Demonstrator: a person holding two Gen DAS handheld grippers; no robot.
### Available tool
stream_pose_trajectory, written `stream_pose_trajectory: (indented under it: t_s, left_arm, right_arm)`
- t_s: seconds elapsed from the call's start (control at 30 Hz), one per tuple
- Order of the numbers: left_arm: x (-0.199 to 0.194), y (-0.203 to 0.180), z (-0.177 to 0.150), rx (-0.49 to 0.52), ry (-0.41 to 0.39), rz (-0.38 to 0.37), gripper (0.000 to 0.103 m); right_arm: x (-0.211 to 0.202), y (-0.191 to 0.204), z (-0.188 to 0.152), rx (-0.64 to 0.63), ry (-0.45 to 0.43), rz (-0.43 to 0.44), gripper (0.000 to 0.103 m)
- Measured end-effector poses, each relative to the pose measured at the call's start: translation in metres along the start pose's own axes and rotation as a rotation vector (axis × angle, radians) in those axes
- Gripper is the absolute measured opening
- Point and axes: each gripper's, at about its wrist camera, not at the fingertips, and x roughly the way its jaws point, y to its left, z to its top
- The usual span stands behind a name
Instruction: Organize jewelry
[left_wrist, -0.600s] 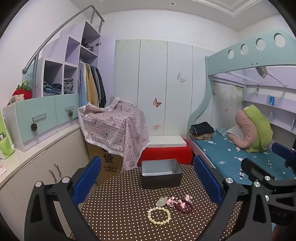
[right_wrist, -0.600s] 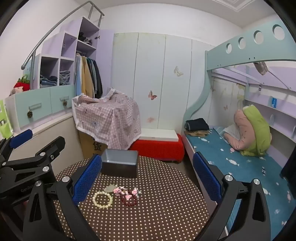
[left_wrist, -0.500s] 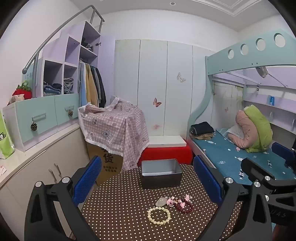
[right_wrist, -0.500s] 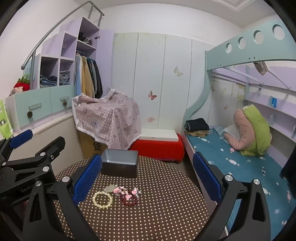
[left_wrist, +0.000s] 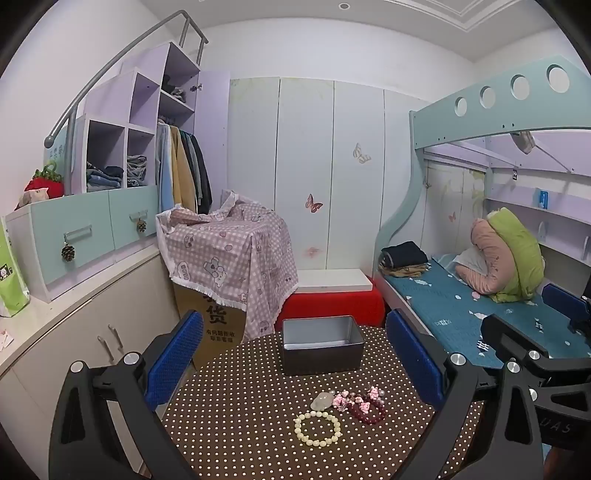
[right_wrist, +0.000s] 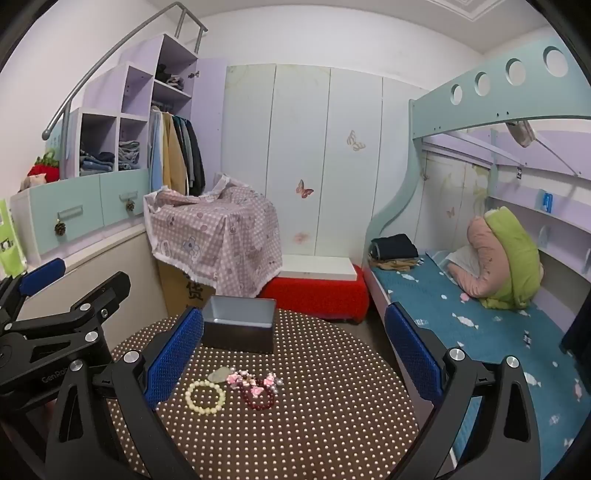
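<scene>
The cream-coloured round-bead bracelet (left_wrist: 317, 428) lies flat on the round brown counter with white polka dots (left_wrist: 236, 435), on the near side of the open grey rectangular metal tin (left_wrist: 320, 345). Just beside it, nearer the tin, sit a pale translucent stone pendant (left_wrist: 322, 400) and a dark red bead bracelet tangled with small pink flower charms (left_wrist: 364, 402). The pieces look laid out loose in one cluster so each can be picked singly and dropped into the tin, which stands empty, mouth up, well apart from them. Nothing is lifted yet, so sorting seems not to have begun. The left tool (left_wrist: 295, 358) hovers above the counter's near edge, level, aimed at the tin, its blue-padded jaws spread wide and holding nothing. The right tool (right_wrist: 293, 356) hangs alongside to the right of the tin, equally wide and empty.
</scene>
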Motion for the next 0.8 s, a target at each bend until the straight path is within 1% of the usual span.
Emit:
stream_pose_trajectory:
  t_s: [0.7, 0.8]
  left_arm:
    - [0.002, 0.0007, 0.0002, 0.002, 0.0, 0.001, 0.096]
    - [0.0015, 0.0017, -0.0001, 0.004, 0.001, 0.003, 0.096]
  right_arm:
    - [0.0016, -0.0002, 0.0006, 0.003, 0.001, 0.001, 0.095]
    - [0.0025, 0.0046, -0.0013, 0.003, 0.003, 0.001, 0.095]
